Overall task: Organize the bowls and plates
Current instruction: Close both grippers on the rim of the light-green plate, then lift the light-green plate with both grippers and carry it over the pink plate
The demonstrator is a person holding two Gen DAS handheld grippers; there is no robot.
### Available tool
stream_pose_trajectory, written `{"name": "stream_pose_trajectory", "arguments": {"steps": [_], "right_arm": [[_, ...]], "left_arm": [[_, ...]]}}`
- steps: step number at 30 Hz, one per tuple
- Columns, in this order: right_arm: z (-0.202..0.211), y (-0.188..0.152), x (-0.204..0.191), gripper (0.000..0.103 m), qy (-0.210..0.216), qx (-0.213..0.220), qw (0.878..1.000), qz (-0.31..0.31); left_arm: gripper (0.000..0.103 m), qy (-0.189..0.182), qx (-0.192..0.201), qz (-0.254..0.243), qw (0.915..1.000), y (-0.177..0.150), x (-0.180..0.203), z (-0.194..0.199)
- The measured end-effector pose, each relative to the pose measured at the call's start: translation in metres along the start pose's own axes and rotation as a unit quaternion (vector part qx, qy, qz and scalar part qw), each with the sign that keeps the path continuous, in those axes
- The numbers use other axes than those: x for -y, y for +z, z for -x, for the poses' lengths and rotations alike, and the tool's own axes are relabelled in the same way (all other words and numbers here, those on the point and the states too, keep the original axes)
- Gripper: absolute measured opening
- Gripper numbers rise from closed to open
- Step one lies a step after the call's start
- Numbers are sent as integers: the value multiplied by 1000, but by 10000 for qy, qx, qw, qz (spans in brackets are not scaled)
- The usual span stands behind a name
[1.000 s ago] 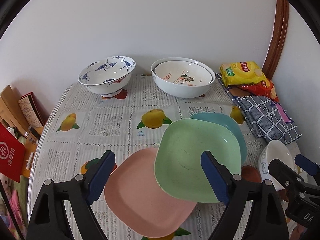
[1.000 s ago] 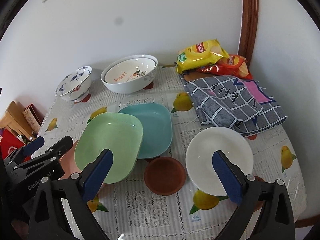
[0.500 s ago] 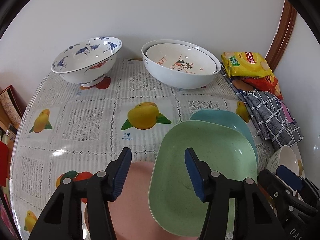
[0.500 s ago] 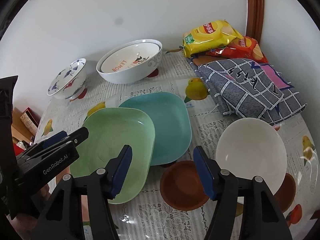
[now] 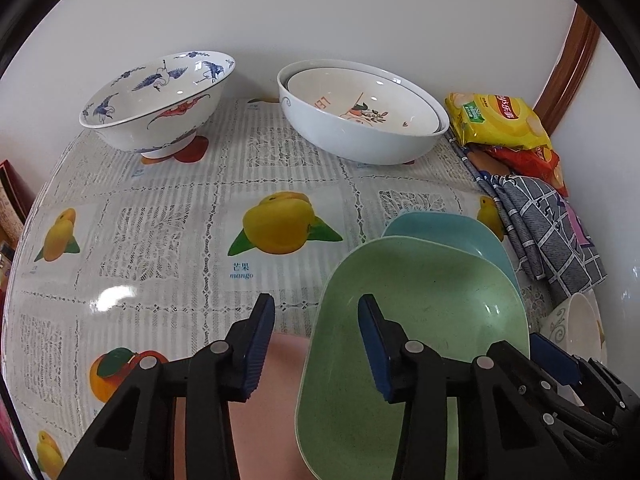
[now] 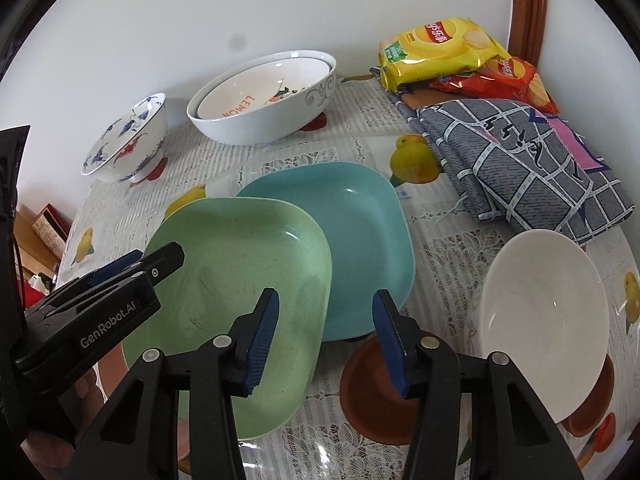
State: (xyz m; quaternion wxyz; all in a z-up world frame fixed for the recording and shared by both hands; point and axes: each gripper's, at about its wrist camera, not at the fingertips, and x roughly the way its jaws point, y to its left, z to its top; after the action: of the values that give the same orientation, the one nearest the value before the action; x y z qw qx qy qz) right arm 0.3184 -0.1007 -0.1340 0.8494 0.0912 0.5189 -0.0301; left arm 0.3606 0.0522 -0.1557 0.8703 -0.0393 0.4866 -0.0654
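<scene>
Left wrist view: left hand-held gripper (image 5: 316, 344) gapes over the green plate's (image 5: 420, 320) rim; right hand-held gripper (image 6: 325, 336) likewise apart.

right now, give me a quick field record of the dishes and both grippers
plates: green plate overlaps teal plate and pink plate
nested bowls: lemon bowl inside big white bowl, by the wall
other bowls: blue-bird bowl; plain white bowl
saucer: brown
left gripper: open, straddling the green plate's edge
right gripper: open, above the green and teal plates
</scene>
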Motion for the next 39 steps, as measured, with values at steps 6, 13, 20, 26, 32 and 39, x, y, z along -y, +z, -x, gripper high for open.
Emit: {"name": "stream_pose_trajectory", "arguments": {"steps": [6, 13, 20, 26, 32, 39], "right_arm": [[-9, 2, -5, 30, 0, -33, 9999, 123], [-15, 1, -7, 10, -55, -10, 9998, 196], [5, 1, -6, 9, 11, 186, 9998, 118], [35, -1, -1, 8, 136, 357, 9992, 68], [72, -10, 7, 7, 125, 597, 9981, 44], [109, -20, 23, 6, 135, 825, 9965, -46]], "left_arm": [[21, -80, -83, 16, 9999, -1, -1, -6], [10, -63, 41, -96, 9999, -1, 0, 3], [9, -101, 205, 2, 9997, -5, 1, 29], [9, -163, 384, 28, 9991, -11, 10, 62], [9, -223, 552, 11, 9982, -22, 25, 93], [9, -275, 699, -33, 9972, -39, 44, 125]]}}
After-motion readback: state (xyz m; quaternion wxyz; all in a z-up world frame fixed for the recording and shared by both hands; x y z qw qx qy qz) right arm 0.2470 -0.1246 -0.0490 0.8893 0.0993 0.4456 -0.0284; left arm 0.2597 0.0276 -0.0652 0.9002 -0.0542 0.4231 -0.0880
